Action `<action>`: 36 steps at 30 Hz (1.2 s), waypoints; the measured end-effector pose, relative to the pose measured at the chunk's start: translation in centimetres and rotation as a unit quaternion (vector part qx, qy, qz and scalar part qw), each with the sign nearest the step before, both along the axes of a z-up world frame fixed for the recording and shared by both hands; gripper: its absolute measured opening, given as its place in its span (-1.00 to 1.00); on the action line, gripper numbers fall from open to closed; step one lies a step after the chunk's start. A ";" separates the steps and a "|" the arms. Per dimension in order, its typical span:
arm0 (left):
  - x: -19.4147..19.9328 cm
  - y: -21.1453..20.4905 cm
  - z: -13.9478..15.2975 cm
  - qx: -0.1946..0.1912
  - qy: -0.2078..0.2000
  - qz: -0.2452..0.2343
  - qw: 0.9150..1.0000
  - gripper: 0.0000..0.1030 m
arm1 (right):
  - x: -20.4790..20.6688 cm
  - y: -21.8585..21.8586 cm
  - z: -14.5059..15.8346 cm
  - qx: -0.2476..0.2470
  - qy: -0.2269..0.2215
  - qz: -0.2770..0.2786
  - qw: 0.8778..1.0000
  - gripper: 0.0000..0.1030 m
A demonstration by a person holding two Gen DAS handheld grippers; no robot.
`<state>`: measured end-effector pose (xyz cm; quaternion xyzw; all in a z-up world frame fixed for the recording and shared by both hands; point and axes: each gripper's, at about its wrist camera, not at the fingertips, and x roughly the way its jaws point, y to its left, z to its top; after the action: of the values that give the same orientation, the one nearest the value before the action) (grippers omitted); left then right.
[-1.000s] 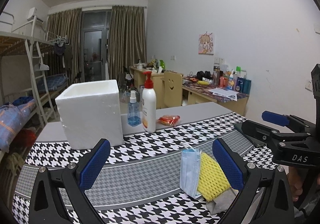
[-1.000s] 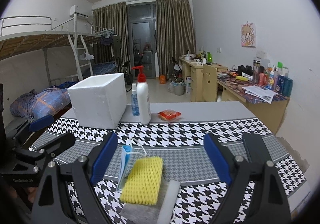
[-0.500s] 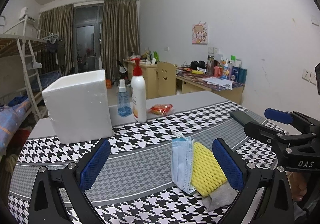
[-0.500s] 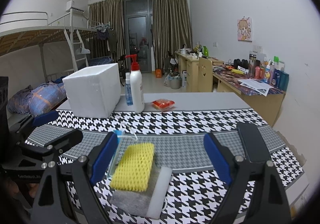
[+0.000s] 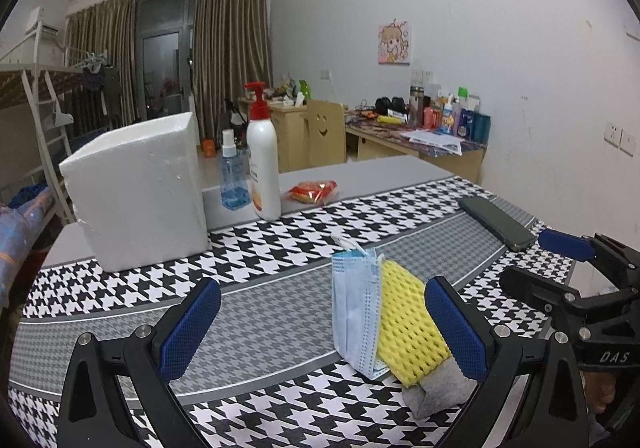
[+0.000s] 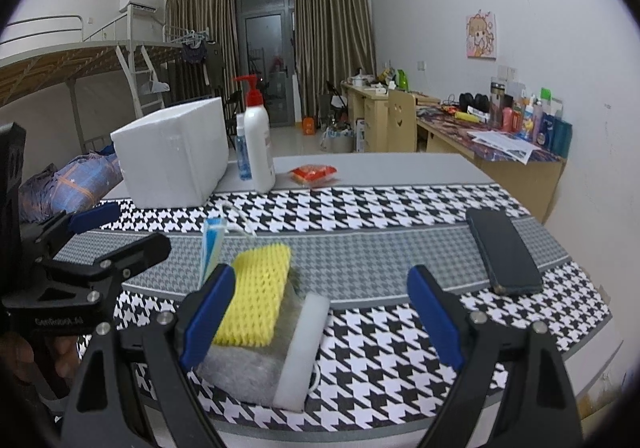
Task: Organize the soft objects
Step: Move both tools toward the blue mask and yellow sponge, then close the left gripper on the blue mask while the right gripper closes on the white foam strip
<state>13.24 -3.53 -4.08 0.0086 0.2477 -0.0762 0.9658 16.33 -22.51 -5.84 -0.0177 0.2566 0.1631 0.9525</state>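
A row of soft things leans together on the houndstooth tablecloth: a folded blue face mask (image 5: 354, 312), a yellow mesh sponge (image 5: 412, 328), a grey scouring pad (image 5: 436, 392) and, in the right wrist view, a white sponge (image 6: 304, 348). The mask (image 6: 212, 244), yellow sponge (image 6: 256, 296) and grey pad (image 6: 244, 364) show there too. My left gripper (image 5: 320, 328) is open and empty just left of the row. My right gripper (image 6: 320, 312) is open and empty, low over the white sponge. A white foam box (image 5: 140, 188) stands at the back left.
A pump bottle (image 5: 262, 160), a blue spray bottle (image 5: 232, 176) and a red snack packet (image 5: 312, 190) sit behind the cloth. A dark phone (image 6: 504, 252) lies at the right. The table's near edge (image 6: 360, 424) is close below the right gripper.
Both grippers have come lower and closer to the row of soft things, which now looks larger. Both stay open and nothing on the table has moved.
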 end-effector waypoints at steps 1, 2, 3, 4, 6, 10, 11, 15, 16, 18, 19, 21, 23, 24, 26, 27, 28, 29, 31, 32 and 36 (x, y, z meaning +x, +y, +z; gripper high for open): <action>0.1 -0.2 -0.2 0.001 0.002 -0.002 1.000 0.98 | 0.0 0.0 -0.1 -0.001 0.001 -0.001 1.000 0.76; 0.2 -0.3 -0.3 0.002 0.004 -0.002 1.000 0.98 | 0.0 -0.1 -0.3 0.000 0.004 -0.001 1.000 0.76; 0.3 -0.4 -0.4 0.003 0.007 -0.002 1.000 0.98 | 0.0 -0.1 -0.5 0.000 0.007 -0.001 1.000 0.76; 0.4 -0.5 -0.6 0.004 0.009 -0.003 1.000 0.98 | 0.1 -0.2 -0.7 0.000 0.010 -0.002 1.000 0.76; 0.7 -0.7 -1.0 0.005 0.014 -0.003 1.000 0.98 | 0.1 -0.4 -1.1 -0.001 0.015 -0.003 1.000 0.76; 1.4 -1.0 -1.6 0.005 0.028 -0.001 1.000 0.98 | 0.3 -0.6 -1.7 -0.003 0.024 -0.005 1.000 0.76; 1.5 -1.1 -1.7 0.006 0.029 -0.001 1.000 0.98 | 0.3 -0.7 -1.9 -0.004 0.026 -0.005 1.000 0.76; 2.0 -1.6 -2.2 0.012 0.040 -0.002 0.999 0.98 | 0.5 -1.1 -2.5 -0.003 0.037 -0.008 0.999 0.76; 2.3 -1.7 -2.4 0.011 0.042 -0.002 0.999 0.97 | 0.5 -1.1 -2.6 -0.002 0.038 -0.008 0.999 0.76; 2.5 -1.8 -2.5 0.011 0.047 -0.001 0.999 0.95 | 0.5 -1.2 -2.7 0.001 0.041 -0.008 0.999 0.76; 2.6 -1.8 -2.5 0.010 0.049 -0.001 0.999 0.93 | 0.5 -1.3 -2.9 0.001 0.043 -0.008 0.999 0.76; 2.8 -1.8 -2.7 0.008 0.052 0.002 0.999 0.88 | 0.6 -1.3 -3.1 0.000 0.046 -0.007 0.999 0.76; 3.1 -1.8 -2.9 0.009 0.056 0.008 0.998 0.84 | 0.7 -1.3 -3.3 -0.001 0.051 -0.006 0.999 0.76; 3.2 -1.8 -2.9 0.010 0.057 0.010 0.998 0.80 | 0.7 -1.2 -3.5 0.000 0.054 -0.003 0.999 0.76; 3.4 -2.0 -3.1 0.011 0.059 0.013 0.998 0.76 | 0.7 -1.0 -3.8 0.000 0.059 0.004 0.998 0.76; 3.5 -2.0 -3.2 0.010 0.062 0.013 0.998 0.73 | 0.7 -1.0 -3.9 -0.003 0.061 0.005 0.998 0.76; 3.7 -2.1 -3.3 0.009 0.064 0.011 0.998 0.71 | 0.8 -0.9 -4.1 -0.005 0.063 0.005 0.998 0.76; 3.8 -2.3 -3.4 0.010 0.066 0.010 0.998 0.70 | 0.8 -0.7 -4.3 -0.007 0.068 0.007 0.998 0.76; 4.1 -2.5 -3.6 0.012 0.070 0.011 0.997 0.59 | 0.9 -0.5 -4.7 -0.006 0.073 0.012 0.997 0.76; 4.2 -2.6 -3.8 0.013 0.074 0.010 0.997 0.57 | 0.9 -0.4 -4.8 -0.008 0.076 0.015 0.997 0.76; 4.5 -3.0 -4.2 0.014 0.083 0.005 0.996 0.38 | 0.9 -0.3 -5.1 -0.006 0.081 0.021 0.996 0.69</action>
<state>17.76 -6.51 -8.25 0.0144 0.3277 -0.0689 0.9422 17.26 -22.77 -10.99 -0.0158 0.3336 0.1820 0.9248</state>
